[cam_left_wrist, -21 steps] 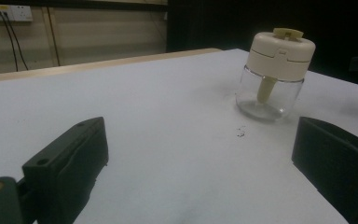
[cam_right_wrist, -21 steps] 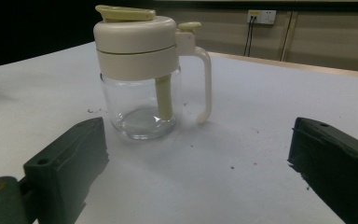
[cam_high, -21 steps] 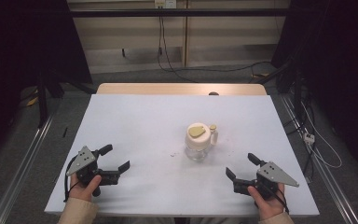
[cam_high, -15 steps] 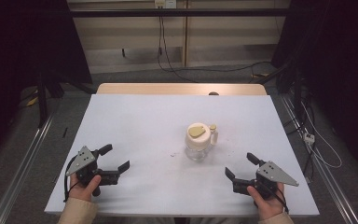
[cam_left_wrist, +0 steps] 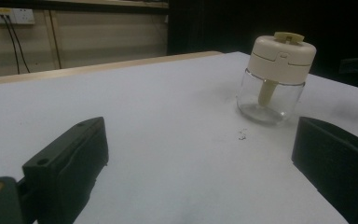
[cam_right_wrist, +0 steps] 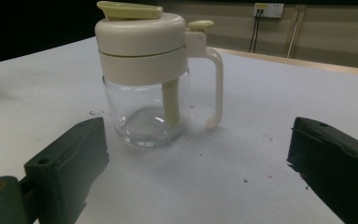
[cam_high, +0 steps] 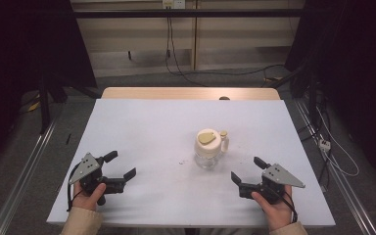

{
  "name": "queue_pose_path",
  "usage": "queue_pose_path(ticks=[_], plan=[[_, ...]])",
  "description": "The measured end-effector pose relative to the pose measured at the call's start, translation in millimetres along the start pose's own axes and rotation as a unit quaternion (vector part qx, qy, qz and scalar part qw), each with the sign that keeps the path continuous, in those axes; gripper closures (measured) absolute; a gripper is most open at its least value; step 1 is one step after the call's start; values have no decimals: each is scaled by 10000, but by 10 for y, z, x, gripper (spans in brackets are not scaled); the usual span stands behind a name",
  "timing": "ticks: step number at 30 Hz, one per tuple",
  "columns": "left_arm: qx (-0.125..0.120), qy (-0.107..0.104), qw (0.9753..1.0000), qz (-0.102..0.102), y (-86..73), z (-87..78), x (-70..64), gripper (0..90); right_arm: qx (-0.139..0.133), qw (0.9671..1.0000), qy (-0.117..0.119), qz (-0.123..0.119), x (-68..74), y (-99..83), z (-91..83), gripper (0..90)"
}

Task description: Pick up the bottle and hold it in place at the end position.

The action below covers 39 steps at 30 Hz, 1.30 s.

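On the white bench [cam_high: 142, 127], a little right of the middle, a glass jar [cam_high: 208, 147] stands upright with a cream lid and a side handle. Left tongs [cam_high: 122, 165] rest near the front left corner, jaws apart and holding nothing; right tongs [cam_high: 247, 170] rest near the front right, jaws likewise apart and empty, nearer the jar but not touching it. Bare bench lies between each pair of tongs and the jar, save a few dark specks [cam_high: 182, 161] just left of its base. Beyond the far edge, cables [cam_high: 176, 58] trail over the floor. From above, the lid hides the jar's inside; the right gripper view shows a cream stem [cam_right_wrist: 171, 100] reaching down through the clear glass, which looks empty, though glare makes that uncertain. A wall socket [cam_left_wrist: 12, 15] appears in the left gripper view.
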<state>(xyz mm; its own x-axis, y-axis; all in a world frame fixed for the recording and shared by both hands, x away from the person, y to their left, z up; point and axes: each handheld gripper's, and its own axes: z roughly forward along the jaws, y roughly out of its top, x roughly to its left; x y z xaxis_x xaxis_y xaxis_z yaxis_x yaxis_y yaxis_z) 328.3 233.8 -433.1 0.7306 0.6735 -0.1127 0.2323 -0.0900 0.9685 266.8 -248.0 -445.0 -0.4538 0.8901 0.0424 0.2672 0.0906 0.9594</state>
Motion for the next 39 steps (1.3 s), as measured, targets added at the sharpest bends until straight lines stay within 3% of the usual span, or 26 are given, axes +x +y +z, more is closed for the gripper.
queue_pose_path(ticks=[16,39], plan=[[16,-42,10000,14,6,24,-12,34,127,9996,243,-96,195,128,355,44],[24,-53,10000,34,3,26,-12,35,128,9998,110,90,379,214,749,51]])
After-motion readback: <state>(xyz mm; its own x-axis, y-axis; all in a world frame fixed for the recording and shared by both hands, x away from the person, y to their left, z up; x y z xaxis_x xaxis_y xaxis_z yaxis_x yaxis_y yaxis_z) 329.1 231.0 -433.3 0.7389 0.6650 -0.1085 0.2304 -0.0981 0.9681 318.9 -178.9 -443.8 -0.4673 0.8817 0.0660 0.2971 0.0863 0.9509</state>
